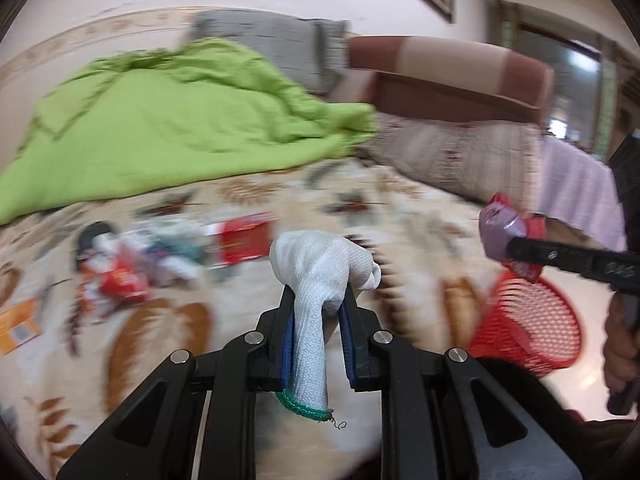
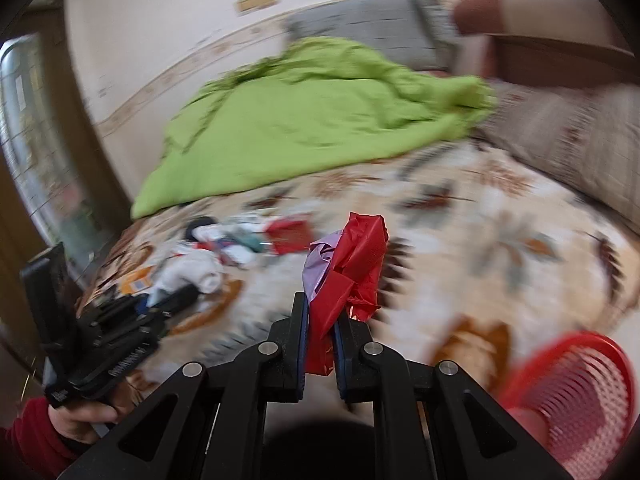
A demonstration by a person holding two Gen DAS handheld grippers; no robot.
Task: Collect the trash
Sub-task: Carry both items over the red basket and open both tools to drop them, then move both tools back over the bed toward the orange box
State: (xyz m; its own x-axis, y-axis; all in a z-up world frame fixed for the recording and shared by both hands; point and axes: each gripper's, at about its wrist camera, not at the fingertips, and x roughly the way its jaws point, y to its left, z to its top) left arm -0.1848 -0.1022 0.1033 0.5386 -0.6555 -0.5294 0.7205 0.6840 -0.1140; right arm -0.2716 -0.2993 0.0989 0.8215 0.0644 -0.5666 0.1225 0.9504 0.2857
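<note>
My left gripper [image 1: 318,300] is shut on a white knitted sock [image 1: 316,276] with a green cuff; the sock bulges above the fingertips and hangs down between the blue pads. My right gripper [image 2: 320,308] is shut on a crumpled red and lilac wrapper [image 2: 350,264]. In the left wrist view that wrapper [image 1: 500,228] and the right gripper [image 1: 516,246] show at the right, above a red mesh basket [image 1: 532,328]. The same basket [image 2: 580,392] sits at the lower right of the right wrist view. A heap of mixed trash [image 1: 168,252] lies on the patterned bedspread, also seen as the trash heap [image 2: 240,244] left of centre.
A green blanket [image 1: 180,120] covers the far side of the bed [image 1: 400,208]. Grey and striped pillows [image 1: 460,152] lie against a brown headboard [image 1: 452,80]. An orange card [image 1: 18,326] rests at the left. A hand in a red sleeve [image 2: 36,432] holds the left gripper.
</note>
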